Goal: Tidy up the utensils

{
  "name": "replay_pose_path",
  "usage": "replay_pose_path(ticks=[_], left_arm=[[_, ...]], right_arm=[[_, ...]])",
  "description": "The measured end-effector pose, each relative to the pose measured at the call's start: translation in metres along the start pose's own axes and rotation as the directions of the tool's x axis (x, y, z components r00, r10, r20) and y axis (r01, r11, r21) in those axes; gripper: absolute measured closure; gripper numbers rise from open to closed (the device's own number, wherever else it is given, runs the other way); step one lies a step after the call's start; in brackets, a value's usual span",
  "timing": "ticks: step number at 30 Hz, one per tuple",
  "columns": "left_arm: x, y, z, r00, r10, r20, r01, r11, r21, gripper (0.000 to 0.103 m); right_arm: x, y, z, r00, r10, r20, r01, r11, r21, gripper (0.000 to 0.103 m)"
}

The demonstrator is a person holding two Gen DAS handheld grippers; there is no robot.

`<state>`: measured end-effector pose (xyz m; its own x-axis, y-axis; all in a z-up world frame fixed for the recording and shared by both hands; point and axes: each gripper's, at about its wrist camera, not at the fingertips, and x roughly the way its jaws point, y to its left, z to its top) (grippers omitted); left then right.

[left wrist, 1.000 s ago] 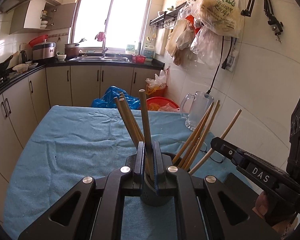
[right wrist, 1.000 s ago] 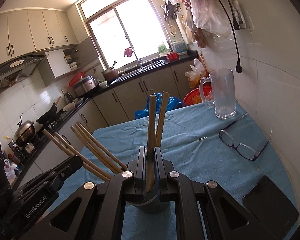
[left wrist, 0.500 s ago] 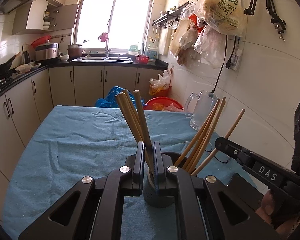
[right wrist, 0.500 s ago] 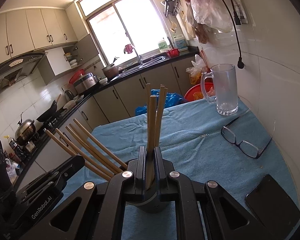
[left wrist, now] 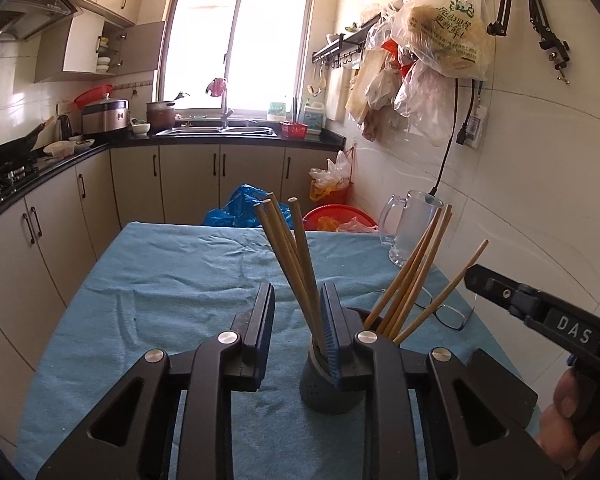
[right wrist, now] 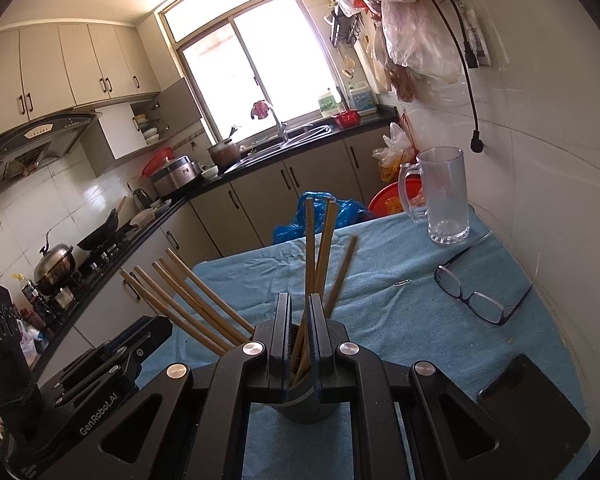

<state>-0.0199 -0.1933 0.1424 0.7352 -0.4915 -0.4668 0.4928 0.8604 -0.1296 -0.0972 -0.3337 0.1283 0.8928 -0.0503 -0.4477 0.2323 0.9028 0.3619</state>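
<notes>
A grey utensil holder [left wrist: 330, 388] stands on the blue table cloth [left wrist: 172, 280] and holds several wooden chopsticks [left wrist: 296, 264]. My left gripper [left wrist: 296, 320] is open just above the holder, with one bundle of chopsticks leaning against its right finger. More chopsticks [left wrist: 416, 276] fan out to the right. In the right wrist view the holder [right wrist: 304, 406] sits under my right gripper [right wrist: 300, 332], which is shut on a few upright chopsticks [right wrist: 312, 264]. Other chopsticks [right wrist: 188, 304] lean left toward the left gripper's body [right wrist: 112, 364].
A glass mug [right wrist: 444, 196] stands at the table's far right by the wall. Eyeglasses [right wrist: 472, 296], a paper clip [right wrist: 402, 282] and a dark phone [right wrist: 532, 404] lie on the right side. Kitchen counters [left wrist: 60, 168] run along the left and back.
My left gripper has opened and let go of its chopsticks, which now stand in the holder. My right gripper stays shut on its chopsticks, which sit lower in the holder.
</notes>
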Motion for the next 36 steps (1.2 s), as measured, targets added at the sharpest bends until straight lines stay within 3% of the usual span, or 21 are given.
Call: replay_pose_path(ticks=[9,15,22,26,30,36], left_arm=[[-0.022,0.006,-0.006,0.999,0.042,0.016,-0.042,0.999,-0.005,0.064],[-0.027,0.017,-0.014,0.996,0.086,-0.009,-0.086,0.996,-0.021,0.05],[-0.023,0.032,-0.02,0.992,0.122,-0.038,-0.124,0.991,-0.049,0.043],[-0.018,0.042,-0.025,0.989,0.131,-0.062,-0.135,0.989,-0.061,0.033],[-0.011,0.054,-0.033,0.987,0.14,-0.084,-0.146,0.986,-0.077,0.026],[-0.006,0.067,-0.059,0.98,0.142,-0.136,-0.155,0.984,-0.085,0.025]], right_arm=[[-0.031,0.008,-0.003,0.999,-0.022,0.035,0.023,1.0,-0.017,0.084],[-0.044,0.016,-0.008,0.999,-0.03,0.043,0.031,0.999,-0.028,0.079],[-0.046,0.024,-0.014,0.998,-0.055,0.042,0.057,0.997,-0.043,0.07],[-0.04,0.025,-0.018,0.997,-0.077,0.031,0.078,0.996,-0.043,0.058],[-0.029,0.022,-0.02,0.994,-0.11,0.009,0.11,0.993,-0.036,0.058],[-0.019,0.008,-0.032,0.989,-0.146,-0.036,0.145,0.989,-0.03,0.058]])
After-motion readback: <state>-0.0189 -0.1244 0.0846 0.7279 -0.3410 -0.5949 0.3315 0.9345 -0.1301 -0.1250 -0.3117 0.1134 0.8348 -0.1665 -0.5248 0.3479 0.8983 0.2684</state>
